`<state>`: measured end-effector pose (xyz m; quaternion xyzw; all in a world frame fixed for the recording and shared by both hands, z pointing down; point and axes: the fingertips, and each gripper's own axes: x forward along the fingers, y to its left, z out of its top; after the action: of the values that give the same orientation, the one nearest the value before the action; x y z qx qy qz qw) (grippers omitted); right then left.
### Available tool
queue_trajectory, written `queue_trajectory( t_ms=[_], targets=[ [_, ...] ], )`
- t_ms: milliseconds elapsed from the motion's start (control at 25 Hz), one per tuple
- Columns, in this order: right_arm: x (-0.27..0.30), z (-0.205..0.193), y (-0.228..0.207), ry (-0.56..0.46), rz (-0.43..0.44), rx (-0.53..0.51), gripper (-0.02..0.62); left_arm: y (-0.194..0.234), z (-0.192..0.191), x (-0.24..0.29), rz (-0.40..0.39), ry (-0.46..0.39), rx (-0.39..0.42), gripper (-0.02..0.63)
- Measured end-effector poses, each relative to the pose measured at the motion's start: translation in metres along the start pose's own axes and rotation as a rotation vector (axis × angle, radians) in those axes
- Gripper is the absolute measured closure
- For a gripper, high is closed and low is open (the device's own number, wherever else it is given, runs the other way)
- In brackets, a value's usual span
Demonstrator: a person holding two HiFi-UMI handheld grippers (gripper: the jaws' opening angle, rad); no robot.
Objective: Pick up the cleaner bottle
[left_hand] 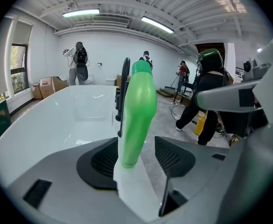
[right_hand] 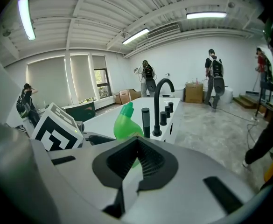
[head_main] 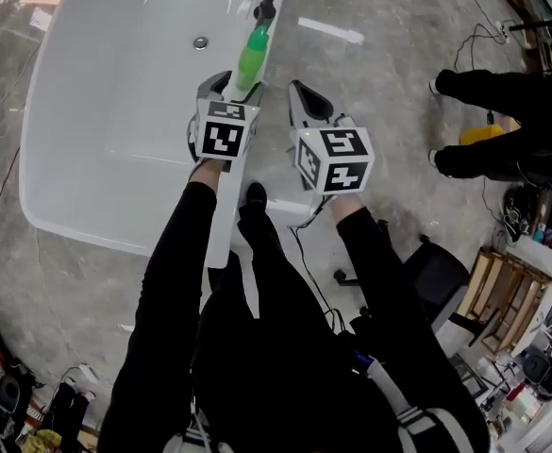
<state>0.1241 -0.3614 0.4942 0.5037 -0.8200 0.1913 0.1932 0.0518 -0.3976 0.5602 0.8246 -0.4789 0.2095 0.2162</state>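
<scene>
A white bathtub (head_main: pixel 115 111) fills the upper left of the head view, on a grey concrete floor (head_main: pixel 389 74). The left gripper (left_hand: pixel 137 155) reaches over the tub's near rim. Its fingers (left_hand: pixel 173 157) are spread wide to either side of the green cleaner bottle (left_hand: pixel 138 111), with a gap showing on each side. The bottle stands upright on that rim, just before the black faucet (right_hand: pixel 162 101). The right gripper (right_hand: pixel 136 160) hovers beside it over the floor, with its fingers pressed together and nothing between them.

green cleaner bottle (head_main: pixel 253 57) stands upright on the white tub rim (head_main: pixel 222 220).
</scene>
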Motion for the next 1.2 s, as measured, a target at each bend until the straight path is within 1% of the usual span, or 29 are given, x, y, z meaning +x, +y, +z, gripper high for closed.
queue_trajectory(
  t_ms=[360, 600, 720, 1040, 1080, 1160, 1200],
  targets=[
    [0.02, -0.021, -0.026, 0.036, -0.005, 0.03, 0.594, 0.009, -0.022, 0.045, 0.039, 0.029, -0.005, 0.356],
    [0.036, -0.034, -0.033, 0.062, -0.003, 0.041, 0.594, 0.014, -0.027, 0.063, 0.038, 0.03, -0.012, 0.356],
    [0.039, -0.037, -0.036, 0.071, 0.0, 0.043, 0.594, 0.013, -0.026, 0.069, 0.049, 0.018, -0.005, 0.356],
    [0.046, -0.045, -0.041, 0.085, 0.005, 0.049, 0.594, 0.023, -0.023, 0.074, 0.133, -0.04, 0.006, 0.358],
    [0.047, -0.046, -0.041, 0.087, 0.006, 0.05, 0.594, 0.024, -0.022, 0.075, 0.137, -0.051, 0.008, 0.362],
    [0.048, -0.048, -0.041, 0.091, 0.007, 0.05, 0.594, 0.025, -0.02, 0.075, 0.143, -0.068, 0.007, 0.394],
    [0.048, -0.048, -0.041, 0.092, 0.007, 0.049, 0.594, 0.025, -0.02, 0.075, 0.145, -0.073, 0.007, 0.396]
  ],
)
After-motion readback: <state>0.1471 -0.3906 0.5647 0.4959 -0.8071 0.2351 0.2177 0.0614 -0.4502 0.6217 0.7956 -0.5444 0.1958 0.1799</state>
